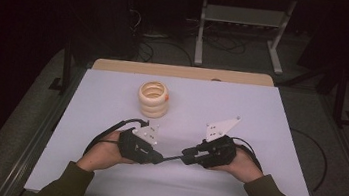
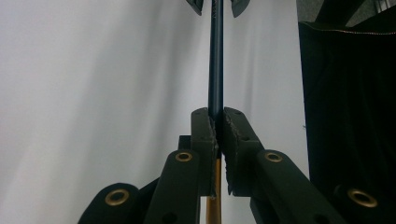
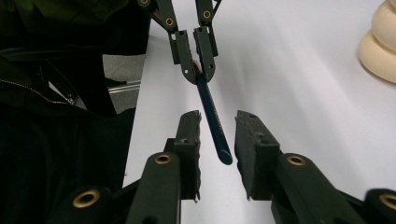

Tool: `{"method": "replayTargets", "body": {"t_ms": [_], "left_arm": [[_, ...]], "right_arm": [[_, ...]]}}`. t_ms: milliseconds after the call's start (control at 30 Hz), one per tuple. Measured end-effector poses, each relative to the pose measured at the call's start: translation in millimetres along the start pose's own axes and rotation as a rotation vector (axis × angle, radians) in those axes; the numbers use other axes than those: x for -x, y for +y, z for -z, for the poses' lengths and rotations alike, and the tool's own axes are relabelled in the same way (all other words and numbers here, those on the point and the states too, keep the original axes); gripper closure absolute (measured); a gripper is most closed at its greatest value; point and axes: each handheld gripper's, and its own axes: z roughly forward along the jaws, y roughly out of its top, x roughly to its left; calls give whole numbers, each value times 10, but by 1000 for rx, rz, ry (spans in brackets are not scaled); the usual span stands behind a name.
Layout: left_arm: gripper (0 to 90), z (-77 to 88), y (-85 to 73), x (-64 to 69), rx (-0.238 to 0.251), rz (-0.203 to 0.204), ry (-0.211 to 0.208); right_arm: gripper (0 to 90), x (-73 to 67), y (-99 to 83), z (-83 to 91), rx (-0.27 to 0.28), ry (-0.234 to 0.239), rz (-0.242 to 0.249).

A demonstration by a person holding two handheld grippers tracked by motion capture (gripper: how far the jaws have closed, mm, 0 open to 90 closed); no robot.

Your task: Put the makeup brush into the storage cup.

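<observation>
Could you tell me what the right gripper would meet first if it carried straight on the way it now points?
Most likely the dark blue pen, already lying between its open jaws; beyond that, the left gripper clamped on the pen's far end. The right gripper points straight at it.

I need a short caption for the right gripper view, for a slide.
Right gripper, jaws apart around the free end of a dark blue pen held by the left gripper above the white table.

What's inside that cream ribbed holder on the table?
The cream ribbed holder stands open-topped on the white table. Its upper inside wall looks bare; its bottom is hidden by the rim, so contents cannot be told.
</observation>
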Motion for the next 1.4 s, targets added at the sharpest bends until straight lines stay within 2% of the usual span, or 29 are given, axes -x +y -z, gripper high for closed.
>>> {"method": "replayTargets", "body": {"t_ms": [433,900,1167,1300,1400], "left_arm": [[835,-13,4,12,-4,1,-5],[834,-21,4,12,-7,-15,-5],[831,-16,1,5,0,-27,-11],[818,-14,-4,0,11,-26,-14],[772,-15,-9,-2,25,-29,-15]], "right_arm": [[813,-4,0,-5,1,15,5],[847,4,5,-8,-1,50,-3],[848,6,8,0,4,54,-1],[848,4,9,11,8,52,1],[848,3,11,27,24,47,4]]}}
